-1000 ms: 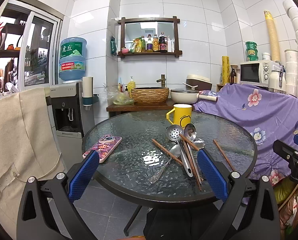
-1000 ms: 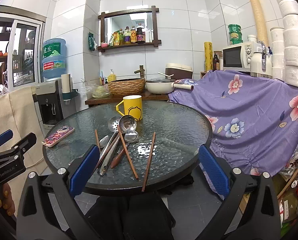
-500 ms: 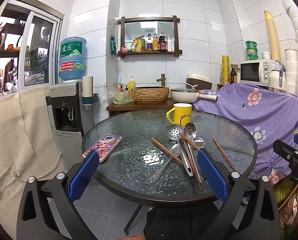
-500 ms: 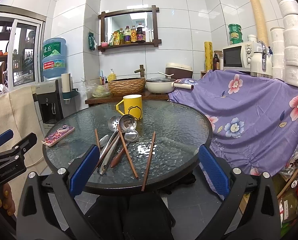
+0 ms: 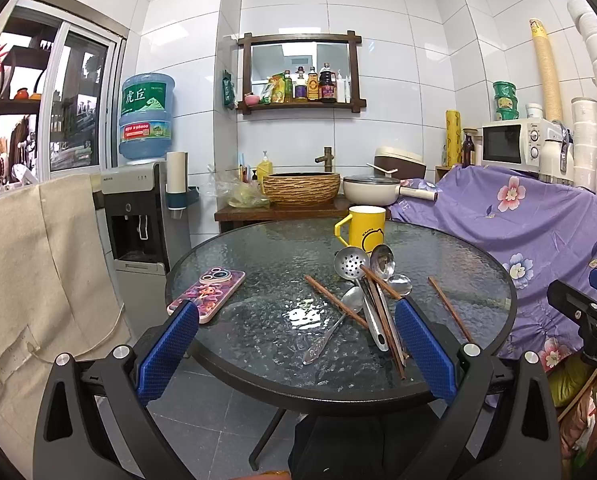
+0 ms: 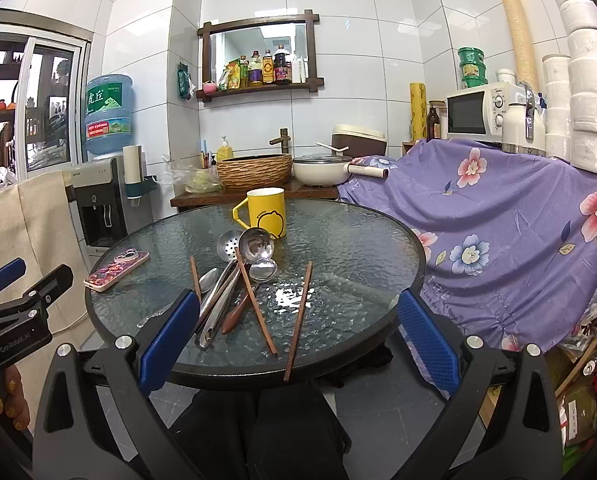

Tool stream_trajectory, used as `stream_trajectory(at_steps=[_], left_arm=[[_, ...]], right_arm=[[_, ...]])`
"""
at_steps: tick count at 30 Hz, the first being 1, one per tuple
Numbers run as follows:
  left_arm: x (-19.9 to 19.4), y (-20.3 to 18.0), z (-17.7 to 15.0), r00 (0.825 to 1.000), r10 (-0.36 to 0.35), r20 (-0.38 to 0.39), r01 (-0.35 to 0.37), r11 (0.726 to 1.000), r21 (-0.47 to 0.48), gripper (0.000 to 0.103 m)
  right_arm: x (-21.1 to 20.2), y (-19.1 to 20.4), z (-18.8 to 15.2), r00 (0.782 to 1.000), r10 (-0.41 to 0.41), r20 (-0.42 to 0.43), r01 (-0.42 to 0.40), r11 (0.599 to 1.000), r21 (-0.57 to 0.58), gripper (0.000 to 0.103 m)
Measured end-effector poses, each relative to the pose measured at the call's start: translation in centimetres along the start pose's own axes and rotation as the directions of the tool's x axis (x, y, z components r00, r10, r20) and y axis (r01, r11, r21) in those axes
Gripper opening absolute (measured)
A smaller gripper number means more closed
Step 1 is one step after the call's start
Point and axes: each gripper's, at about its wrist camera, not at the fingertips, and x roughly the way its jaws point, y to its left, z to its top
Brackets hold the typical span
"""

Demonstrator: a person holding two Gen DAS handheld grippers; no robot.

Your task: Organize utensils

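A yellow mug point(image 5: 365, 226) point(image 6: 265, 213) stands at the far side of a round glass table point(image 5: 258, 264) point(image 6: 358, 248). In front of it lies a loose pile of utensils: a slotted skimmer point(image 5: 350, 265) point(image 6: 228, 244), a steel ladle point(image 5: 382, 258) point(image 6: 256, 243), spoons point(image 5: 352, 298) point(image 6: 263, 270) and several brown chopsticks point(image 5: 334, 301) point(image 6: 298, 318). My left gripper point(image 5: 296, 350) and right gripper point(image 6: 296, 338) both hang open at the table's near edge, holding nothing, short of the pile.
A phone in a pink case point(image 5: 207, 289) point(image 6: 116, 268) lies on the table's left part. A purple flowered cloth point(image 6: 498, 232) covers furniture on the right. A water dispenser point(image 5: 138, 216) stands left; a wooden counter with a woven basket point(image 5: 301, 188) is behind.
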Motion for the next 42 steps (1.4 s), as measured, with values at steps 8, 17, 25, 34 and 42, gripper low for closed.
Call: stream_trajectory(at_steps=[8,17,25,34,42], left_arm=[[0.0,0.0,-0.1,1.000,0.003,0.000,-0.003,1.000,0.002,0.097],[0.4,0.1,-0.2,0.999,-0.043,-0.029,0.043,0.999,-0.010,0.097],[2.2,0.8,-1.1,0.988,-0.085,-0.131,0.080,0.996,-0.045,0.097],[5.8,2.8,-2.2,0.977,-0.075,-0.201,0.055,0.993,-0.104,0.096],[10.5,2.4,-1.7,0.924,-0.198,-0.328,0.171,0.979,-0.109,0.096]], right_arm=[[0.1,0.1,0.0,1.000,0.000,-0.001,0.000,1.000,-0.002,0.098],[0.3,0.2,-0.2,1.000,0.000,-0.009,0.000,1.000,-0.005,0.098],[2.1,0.6,-0.9,0.994,0.060,-0.092,-0.060,0.998,0.010,0.098],[8.2,1.8,-2.7,0.934,0.171,-0.315,-0.162,0.985,0.052,0.098],[12.3,-0.1,-1.3,0.917,0.168,-0.361,-0.151,0.986,0.075,0.098]])
